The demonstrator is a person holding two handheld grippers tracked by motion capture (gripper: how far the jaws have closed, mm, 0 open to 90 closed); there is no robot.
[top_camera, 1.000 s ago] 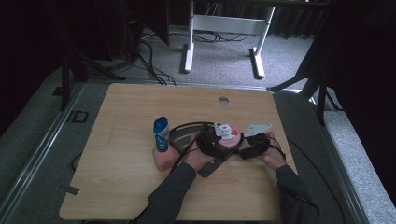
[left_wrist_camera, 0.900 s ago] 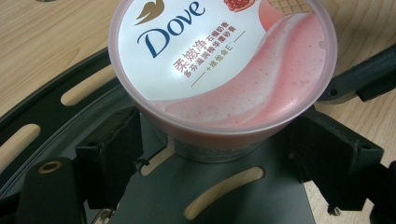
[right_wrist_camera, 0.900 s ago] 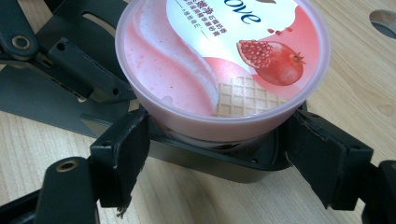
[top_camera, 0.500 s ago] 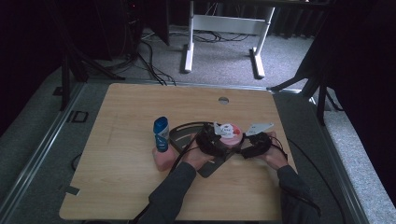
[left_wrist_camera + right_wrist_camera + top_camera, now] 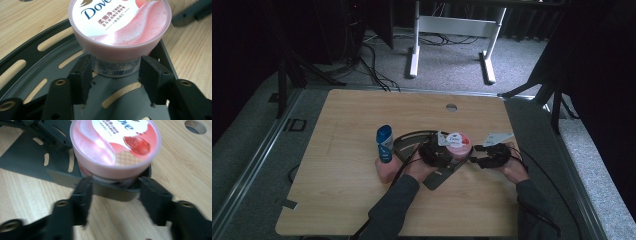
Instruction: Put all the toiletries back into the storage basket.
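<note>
The pink Dove tub stands upright on the dark slotted metal plate, right of centre on the wooden desk, between the 2 grippers. The left gripper meets it from the left; its jaws have just been closing, and in the left gripper view both pads press the tub's narrow labelled base under the wider lid. The right gripper comes from the right; its jaws have also just been closing, and in the right gripper view they flank the tub's base with small gaps, so contact cannot be told. A blue bottle stands upright on a pink block, well left of the tub.
</note>
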